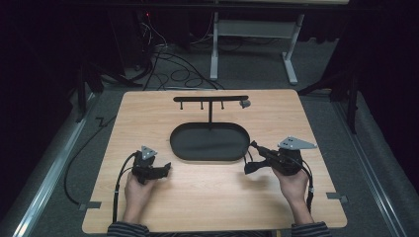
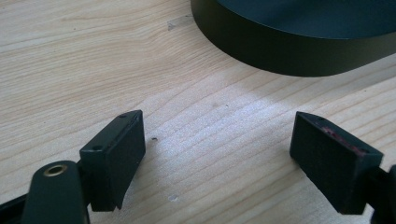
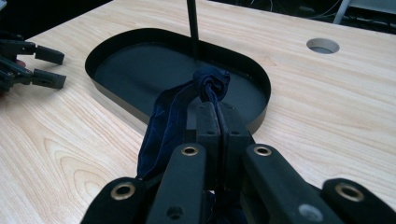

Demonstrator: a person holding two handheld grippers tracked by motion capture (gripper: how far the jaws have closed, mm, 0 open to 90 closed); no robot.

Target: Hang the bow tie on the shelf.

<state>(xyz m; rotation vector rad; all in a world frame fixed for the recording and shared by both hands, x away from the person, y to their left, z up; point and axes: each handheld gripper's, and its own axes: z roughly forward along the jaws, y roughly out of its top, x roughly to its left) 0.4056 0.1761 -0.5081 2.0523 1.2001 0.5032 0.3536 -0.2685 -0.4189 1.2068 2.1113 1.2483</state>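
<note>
A dark blue cloth band, knotted at its top, is pinched in my right gripper, whose jaws are shut on it just in front of the black oval tray. From above, the band dangles below the right gripper at the tray's right end. My left gripper rests low over the wood by the tray's front left. Its jaws stand wide apart around bare table in the left gripper view, with the tray wall ahead.
A black T-shaped stand with small hanging pegs rises from the tray's back; a small grey object sits at its right end. The table has a round hole. Cables and a desk frame lie on the floor beyond.
</note>
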